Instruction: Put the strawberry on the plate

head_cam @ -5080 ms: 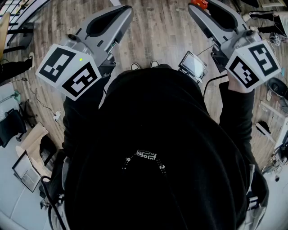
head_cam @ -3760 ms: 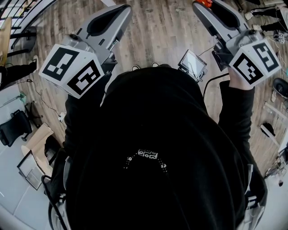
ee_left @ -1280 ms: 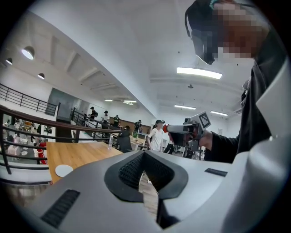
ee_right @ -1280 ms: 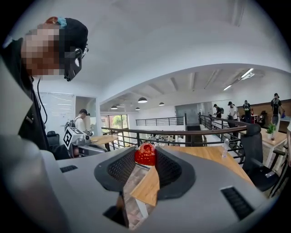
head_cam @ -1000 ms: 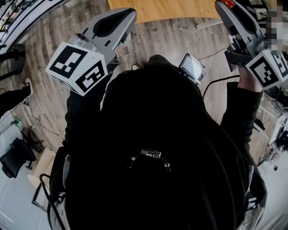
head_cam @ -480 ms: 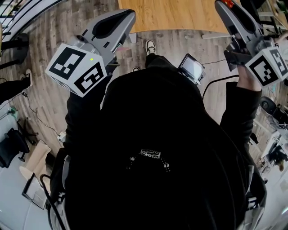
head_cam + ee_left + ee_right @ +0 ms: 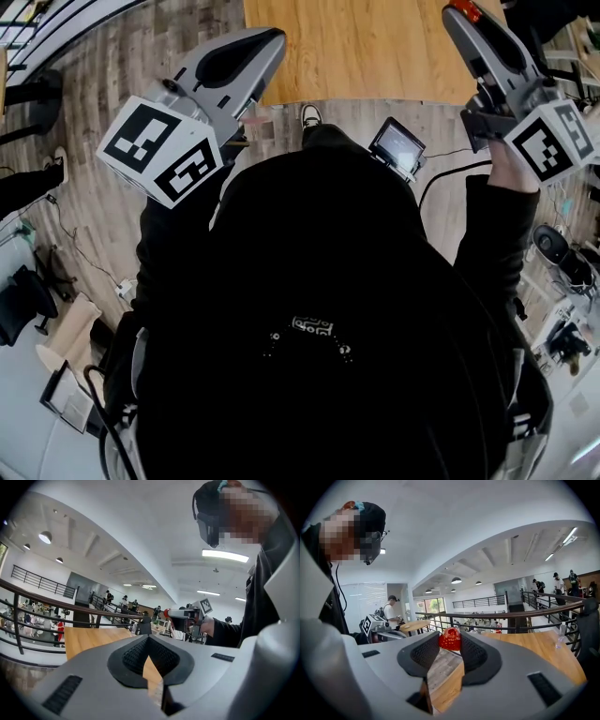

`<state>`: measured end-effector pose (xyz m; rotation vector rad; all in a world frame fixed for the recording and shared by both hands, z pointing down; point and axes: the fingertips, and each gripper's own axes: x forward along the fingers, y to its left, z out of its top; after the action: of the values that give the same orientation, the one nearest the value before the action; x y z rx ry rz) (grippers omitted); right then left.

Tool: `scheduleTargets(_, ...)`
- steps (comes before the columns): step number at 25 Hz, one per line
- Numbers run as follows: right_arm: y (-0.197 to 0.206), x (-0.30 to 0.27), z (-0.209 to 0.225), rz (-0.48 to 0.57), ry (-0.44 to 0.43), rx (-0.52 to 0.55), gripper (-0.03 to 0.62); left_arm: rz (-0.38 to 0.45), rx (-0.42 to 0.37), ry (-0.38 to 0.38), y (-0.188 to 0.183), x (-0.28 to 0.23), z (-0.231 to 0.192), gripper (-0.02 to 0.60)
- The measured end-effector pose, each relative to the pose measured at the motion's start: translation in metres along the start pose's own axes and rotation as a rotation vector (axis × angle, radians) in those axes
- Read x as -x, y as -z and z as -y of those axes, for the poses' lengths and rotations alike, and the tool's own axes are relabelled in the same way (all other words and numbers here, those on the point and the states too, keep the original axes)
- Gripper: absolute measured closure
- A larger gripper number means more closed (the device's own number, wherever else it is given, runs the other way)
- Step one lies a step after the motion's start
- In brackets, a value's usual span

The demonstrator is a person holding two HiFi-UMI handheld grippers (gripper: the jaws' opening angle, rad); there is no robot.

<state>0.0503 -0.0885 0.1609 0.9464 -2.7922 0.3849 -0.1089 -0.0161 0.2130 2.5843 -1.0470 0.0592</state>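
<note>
A red strawberry (image 7: pixel 450 639) is pinched between the tips of my right gripper (image 7: pixel 450 644), which is shut on it and held up in the air. In the head view the strawberry (image 7: pixel 462 8) shows at the top right, over the near edge of a wooden table (image 7: pixel 361 47). My left gripper (image 7: pixel 275 39) hovers at the table's left corner. Its jaws meet at the tip in the left gripper view (image 7: pixel 148 638), with nothing between them. From there I also see the right gripper (image 7: pixel 182 615) held out in a hand. No plate shows in any view.
The person's dark torso fills most of the head view. A small screen (image 7: pixel 397 145) hangs at the chest, and a shoe (image 7: pixel 310 115) stands on the plank floor. A railing (image 7: pixel 511 614) runs behind the table. People stand in the background by a round table (image 7: pixel 414 625).
The wooden table has slid further into the top of the head view as the person moved toward it. Both grippers now reach over its near edge. The strawberry stays held.
</note>
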Motion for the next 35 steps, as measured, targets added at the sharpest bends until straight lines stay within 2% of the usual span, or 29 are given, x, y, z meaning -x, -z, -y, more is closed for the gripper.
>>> scheduleTargets(4,-0.019,-0.005,0.013,-0.007,-0.018,0.009,0.448,0.006,0.004,-0.001,-0.021,-0.015,0.001,0.581)
scheduleTargets(10,-0.017,-0.018,0.062,-0.010,-0.058,-0.012,0.448,0.000,0.007,-0.029,-0.027,-0.059,-0.013,0.581)
scheduleTargets(15,-0.030,-0.026,0.079,-0.018,-0.097,-0.007,0.448,0.007,0.002,-0.058,-0.048,-0.078,-0.017,0.581)
scheduleTargets(20,-0.024,-0.052,0.105,-0.034,-0.119,-0.035,0.448,0.009,0.030,-0.104,-0.052,-0.093,-0.049,0.581)
scheduleTargets(23,-0.023,-0.057,0.107,-0.052,-0.134,-0.020,0.448,0.024,0.037,-0.132,-0.057,-0.096,-0.049,0.581)
scheduleTargets(26,-0.019,-0.059,0.114,-0.063,-0.149,-0.031,0.448,-0.006,0.011,-0.122,-0.054,-0.100,-0.038,0.581)
scheduleTargets(31,-0.010,-0.070,0.124,-0.072,-0.179,-0.072,0.448,-0.039,0.035,-0.155,-0.052,-0.098,-0.046,0.581)
scheduleTargets(35,-0.013,-0.068,0.119,-0.063,-0.164,-0.068,0.448,-0.047,0.027,-0.129,-0.057,-0.097,-0.046,0.581)
